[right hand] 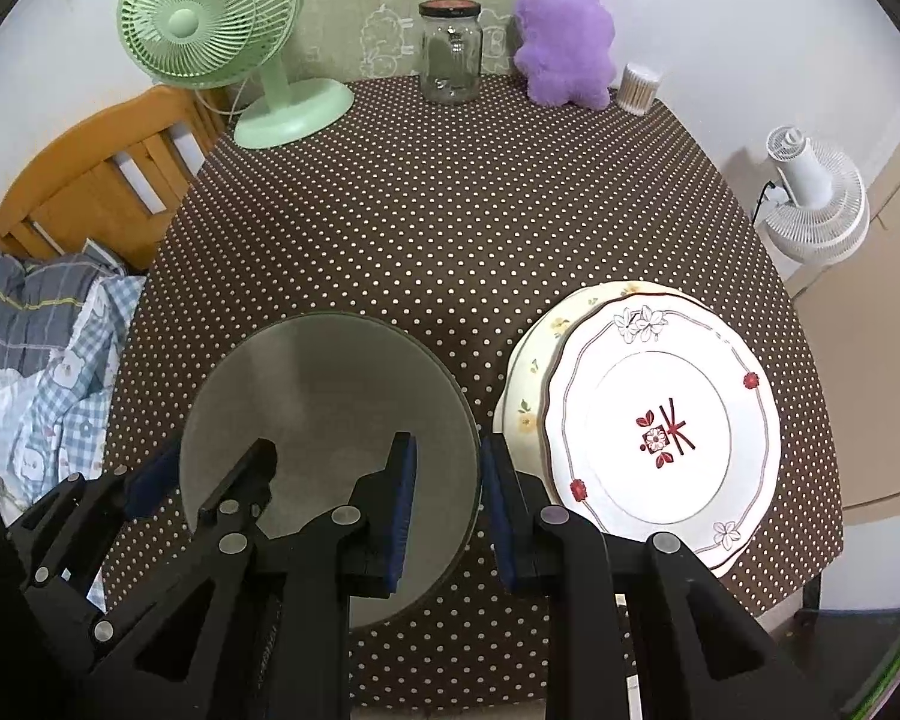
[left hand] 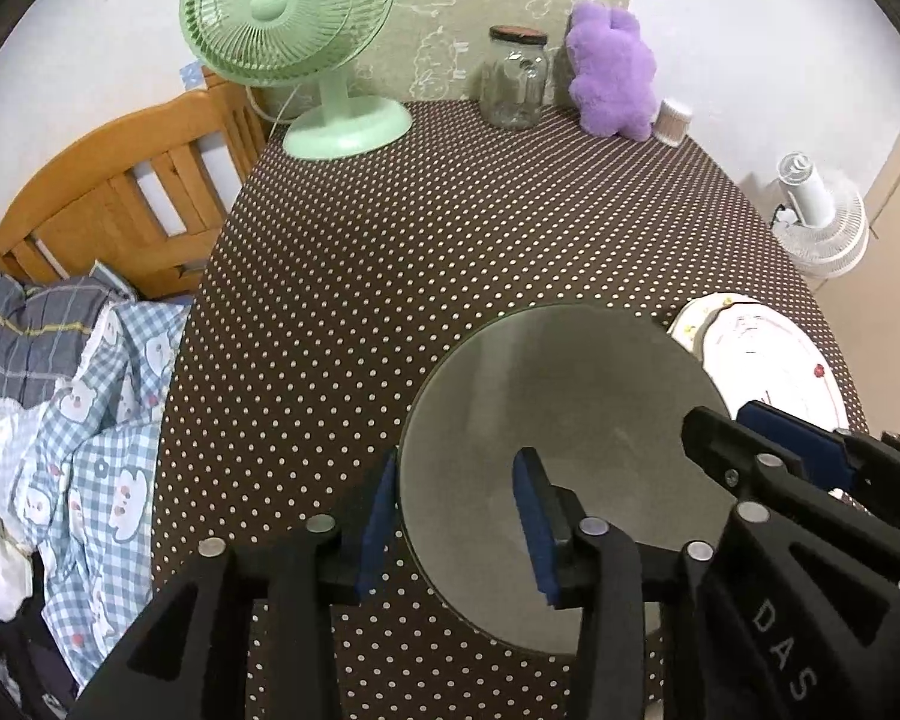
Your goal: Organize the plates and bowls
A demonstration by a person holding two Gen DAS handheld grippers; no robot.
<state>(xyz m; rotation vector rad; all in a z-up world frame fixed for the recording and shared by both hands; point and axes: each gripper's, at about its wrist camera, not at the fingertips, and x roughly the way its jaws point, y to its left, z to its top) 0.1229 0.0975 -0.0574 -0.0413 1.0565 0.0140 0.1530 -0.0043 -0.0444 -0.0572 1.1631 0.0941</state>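
Currently, both grippers straddle the rim of the grey glass plate [left hand: 564, 414], which lies flat on the dotted tablecloth [left hand: 360, 276] at the near side of the table. In the left wrist view, the left gripper [left hand: 456, 516] sits at the plate's 8 o'clock edge: one blue pad is outside the rim and the other is over the plate surface, with a clear gap on both sides, so the jaws stand apart and press on nothing. In the right wrist view, the right gripper [right hand: 447, 498] sits at the plate's 4 o'clock edge, again with one pad inside the rim and one outside; whether these pads pinch the rim or merely flank it cannot be told. At 3 o'clock from the grey plate, close beside it, a white plate with red motifs [right hand: 666, 426] rests on a cream floral plate [right hand: 531, 372], offset so the lower rim shows at 10 o'clock. Along the far edge of the table stand a green desk fan [right hand: 210, 30] at 11 o'clock, a lidded glass jar [right hand: 450, 54] at 12 o'clock, and a purple plush toy [right hand: 564, 42] at 1 o'clock.
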